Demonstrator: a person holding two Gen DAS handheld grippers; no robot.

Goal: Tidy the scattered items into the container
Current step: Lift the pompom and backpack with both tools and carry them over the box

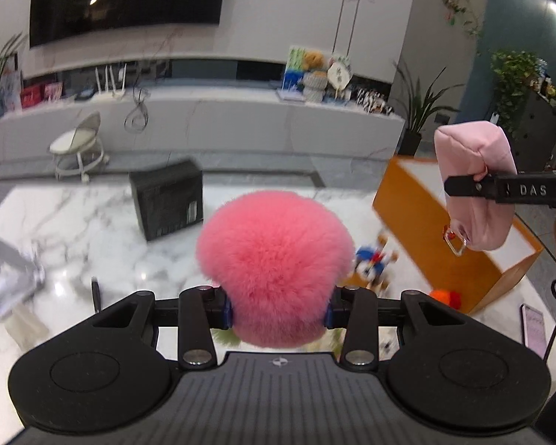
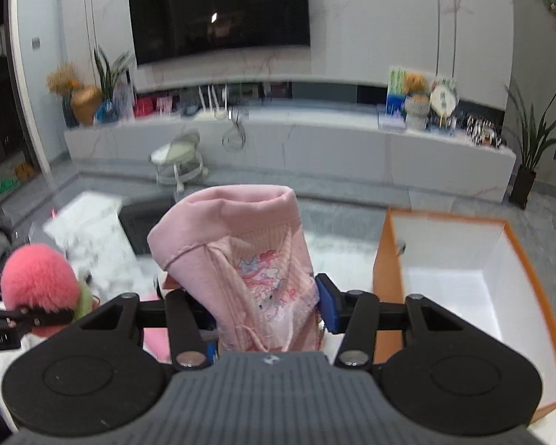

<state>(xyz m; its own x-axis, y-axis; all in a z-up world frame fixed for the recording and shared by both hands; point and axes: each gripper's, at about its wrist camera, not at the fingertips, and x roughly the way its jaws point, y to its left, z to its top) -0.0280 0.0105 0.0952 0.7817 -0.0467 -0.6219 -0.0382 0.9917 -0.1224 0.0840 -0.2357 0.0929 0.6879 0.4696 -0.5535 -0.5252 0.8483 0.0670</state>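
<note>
Left hand-held gripper (image 1: 278,313) pinches a fluffy pink pompom (image 1: 274,259); right hand-held gripper (image 2: 267,311) clamps a pink fabric pouch (image 2: 241,259), both raised clear of the table (image 1: 92,230) for carrying to the orange-walled box (image 2: 519,259).

Dim indoor light — blurred, fisheye-bent edges

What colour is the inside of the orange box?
White. The orange box has plain white inner walls and floor, clearest in the right wrist view.

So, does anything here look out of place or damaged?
Nothing looks damaged. The left gripper holds a pink fluffy ball and the right gripper a pink pouch, both lifted. A small blue toy and an orange fluffy item lie outside the orange box.
</note>
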